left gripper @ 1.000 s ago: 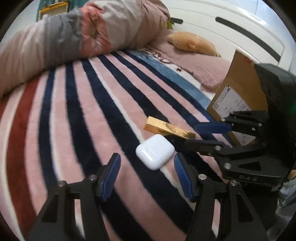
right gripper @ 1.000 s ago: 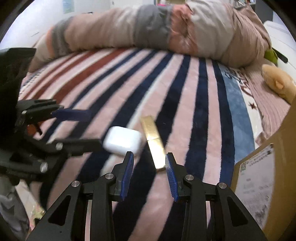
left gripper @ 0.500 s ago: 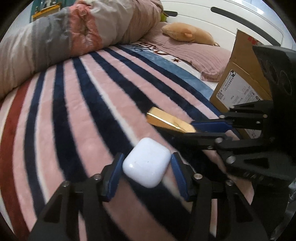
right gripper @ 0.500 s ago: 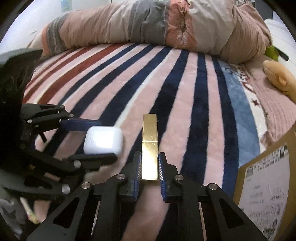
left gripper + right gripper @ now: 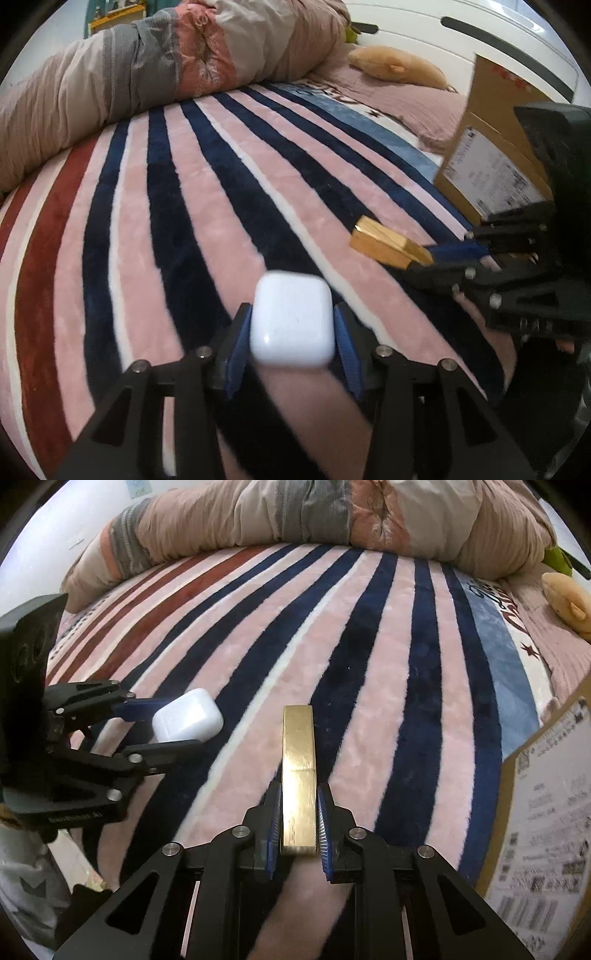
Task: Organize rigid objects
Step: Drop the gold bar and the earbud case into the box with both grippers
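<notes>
Over the striped blanket, left gripper is clamping the white earbud case while right gripper is pinching the gold bar-shaped box by its near end, likely bound for the cardboard box at right.

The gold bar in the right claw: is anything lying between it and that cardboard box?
Nothing visible does. The gold bar, clamped in the right gripper, has only bare striped blanket between it and the cardboard box to its right.
</notes>
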The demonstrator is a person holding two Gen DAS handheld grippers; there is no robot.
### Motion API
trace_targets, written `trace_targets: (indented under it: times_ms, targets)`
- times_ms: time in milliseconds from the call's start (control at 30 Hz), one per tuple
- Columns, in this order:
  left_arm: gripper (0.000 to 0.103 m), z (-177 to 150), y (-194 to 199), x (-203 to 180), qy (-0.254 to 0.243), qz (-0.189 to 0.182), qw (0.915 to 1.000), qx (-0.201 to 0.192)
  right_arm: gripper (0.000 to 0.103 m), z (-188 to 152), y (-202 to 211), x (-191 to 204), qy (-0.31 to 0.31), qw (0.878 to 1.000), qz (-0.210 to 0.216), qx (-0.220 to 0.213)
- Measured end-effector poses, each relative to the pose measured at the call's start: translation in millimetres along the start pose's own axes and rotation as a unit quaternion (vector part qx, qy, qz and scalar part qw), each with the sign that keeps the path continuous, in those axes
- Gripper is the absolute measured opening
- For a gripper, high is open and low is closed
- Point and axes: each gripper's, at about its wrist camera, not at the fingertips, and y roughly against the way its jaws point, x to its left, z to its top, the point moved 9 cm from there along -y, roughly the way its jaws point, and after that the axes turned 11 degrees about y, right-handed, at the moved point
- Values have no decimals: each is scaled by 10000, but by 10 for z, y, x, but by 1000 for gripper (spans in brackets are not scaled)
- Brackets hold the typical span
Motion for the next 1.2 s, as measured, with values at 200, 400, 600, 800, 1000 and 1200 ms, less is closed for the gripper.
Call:
trace_targets:
  times_ms: [200,400,600,800,1000,1200]
  targets:
    - [39,11,15,22,83,25,9999,-70,14,93,-39,4,122,9997,-123,-160]
    - [39,136,460,24,77,176,9992,-343,13,189,287,194,256,9982,68,-530]
    - [39,443,1230,-264,-142,296,9948,-961,13,294,1072,453,453,9896,294,-1334]
    - [39,783,1745,-924,-528,-3,9881,-1445,13,215,1970,312,449,9747,152,-2182]
    - [39,1103,1709,-1920,-1170,-460,9817,-1432,13,-83,2488,-377,-55,9661,-427,-2544]
    - [39,1202,1179,-2684,-1600,-719,9812,-802,13,-535,2407,-1191,-605,9716,-999,-2057]
